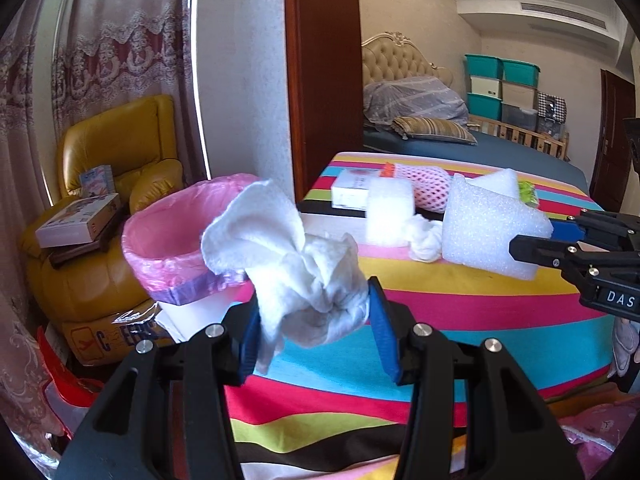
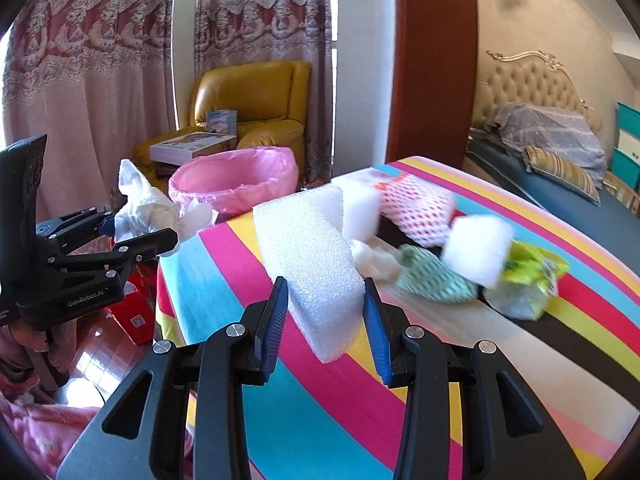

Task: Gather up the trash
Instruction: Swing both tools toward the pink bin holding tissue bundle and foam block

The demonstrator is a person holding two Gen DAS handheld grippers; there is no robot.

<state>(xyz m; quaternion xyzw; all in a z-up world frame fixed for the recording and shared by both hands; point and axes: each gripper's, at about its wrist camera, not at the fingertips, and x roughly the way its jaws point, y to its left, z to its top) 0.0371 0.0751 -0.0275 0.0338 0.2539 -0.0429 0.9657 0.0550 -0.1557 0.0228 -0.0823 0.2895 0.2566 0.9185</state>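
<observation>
Left wrist view: left gripper [image 1: 316, 320] is clamping crumpled tissue [image 1: 296, 264] beside the bin [image 1: 168, 248] (pink-lined); right gripper [image 2: 325, 320] is pinching a foam block [image 2: 312, 256].

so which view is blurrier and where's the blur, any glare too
Right wrist view: motion blur smears the far trash, the foam cube and pink net, while the foam block in the right hand-held gripper stays sharp. Left wrist view: mostly crisp; the tissue in the left hand-held gripper is sharp, with bright window glare beside the curtain. Both bend straight edges.
</observation>
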